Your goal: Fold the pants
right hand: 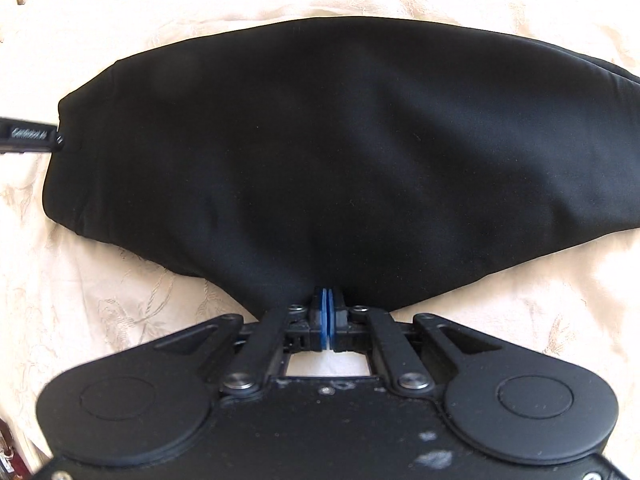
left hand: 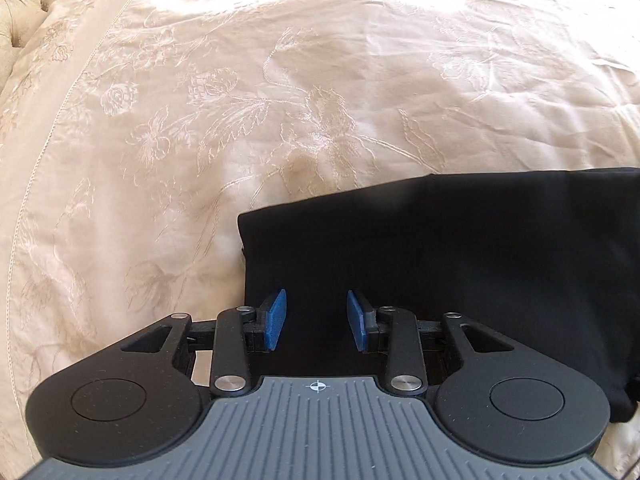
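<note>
The black pants (right hand: 320, 152) lie folded on the bed (left hand: 200, 120), the right hand-held gripper (right hand: 324, 312) pinched together at their near edge (cloth inside, I think), the left hand-held gripper (left hand: 316, 320) apart above them, so next comes another fold.

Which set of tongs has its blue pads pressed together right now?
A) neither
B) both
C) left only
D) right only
D: the right tongs show their pads meeting at the near edge of the black pants, while the left tongs stand apart with a clear gap over the dark cloth.
</note>
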Tool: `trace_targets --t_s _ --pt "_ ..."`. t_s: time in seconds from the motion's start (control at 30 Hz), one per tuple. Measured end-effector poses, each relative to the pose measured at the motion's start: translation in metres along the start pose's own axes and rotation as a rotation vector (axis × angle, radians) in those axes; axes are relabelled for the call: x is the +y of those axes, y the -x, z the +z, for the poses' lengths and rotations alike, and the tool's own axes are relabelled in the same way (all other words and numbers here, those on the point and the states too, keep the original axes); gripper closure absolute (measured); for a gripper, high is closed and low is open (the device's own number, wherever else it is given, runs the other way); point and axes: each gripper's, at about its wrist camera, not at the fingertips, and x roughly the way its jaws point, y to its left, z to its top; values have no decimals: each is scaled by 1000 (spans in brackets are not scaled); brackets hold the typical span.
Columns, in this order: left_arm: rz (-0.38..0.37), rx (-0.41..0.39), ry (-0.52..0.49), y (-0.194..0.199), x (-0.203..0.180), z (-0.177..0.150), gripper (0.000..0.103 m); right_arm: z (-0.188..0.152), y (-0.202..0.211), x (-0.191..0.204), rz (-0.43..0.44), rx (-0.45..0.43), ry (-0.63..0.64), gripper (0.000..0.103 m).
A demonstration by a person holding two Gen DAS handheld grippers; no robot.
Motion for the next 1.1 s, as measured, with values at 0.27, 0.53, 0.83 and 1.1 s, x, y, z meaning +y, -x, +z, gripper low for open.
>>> trace_targets --t_s 0.27,0.53,0.83,1.1 --pt "59 49 -47 -30 -9 12 69 0 -4 12 -31 12 36 100" --pt "-16 78 18 2 -19 -5 70 -1 -1 19 -40 13 59 100" --pt "-120 48 48 53 -51 -49 69 0 4 16 -59 29 39 96" --pt "-128 42 63 79 -66 -87 66 -14 31 2 -76 3 -26 81"
